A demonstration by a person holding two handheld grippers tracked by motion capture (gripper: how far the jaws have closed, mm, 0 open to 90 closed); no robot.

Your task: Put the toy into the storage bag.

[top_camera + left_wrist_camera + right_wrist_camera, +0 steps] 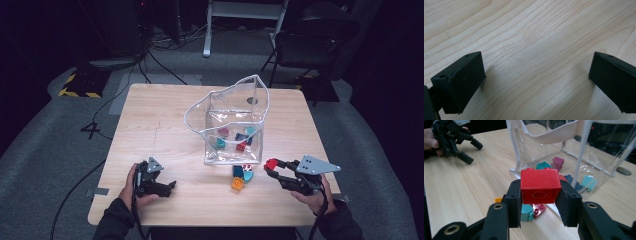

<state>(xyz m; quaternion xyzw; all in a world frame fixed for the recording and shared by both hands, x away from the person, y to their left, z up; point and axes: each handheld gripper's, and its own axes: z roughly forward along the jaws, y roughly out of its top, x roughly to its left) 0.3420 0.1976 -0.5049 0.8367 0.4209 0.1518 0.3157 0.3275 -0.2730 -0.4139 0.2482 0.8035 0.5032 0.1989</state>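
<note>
Near the tabletop's front edge, the right gripper (pixel 541 202) clamps a red block (pixel 540 186) beside the clear bag (pixel 235 120), probably bound for its open top; the left gripper (pixel 159 181) rests wide open.

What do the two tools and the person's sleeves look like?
Both tools are black, with two blocky black jaws on jointed links. The right tool has brass-coloured rivets at its joints. Each carries a grey three-cornered plate with small holes on top, larger on the right tool than on the left tool. A black cable trails from the left tool across the floor. The sleeves are dark.
</note>
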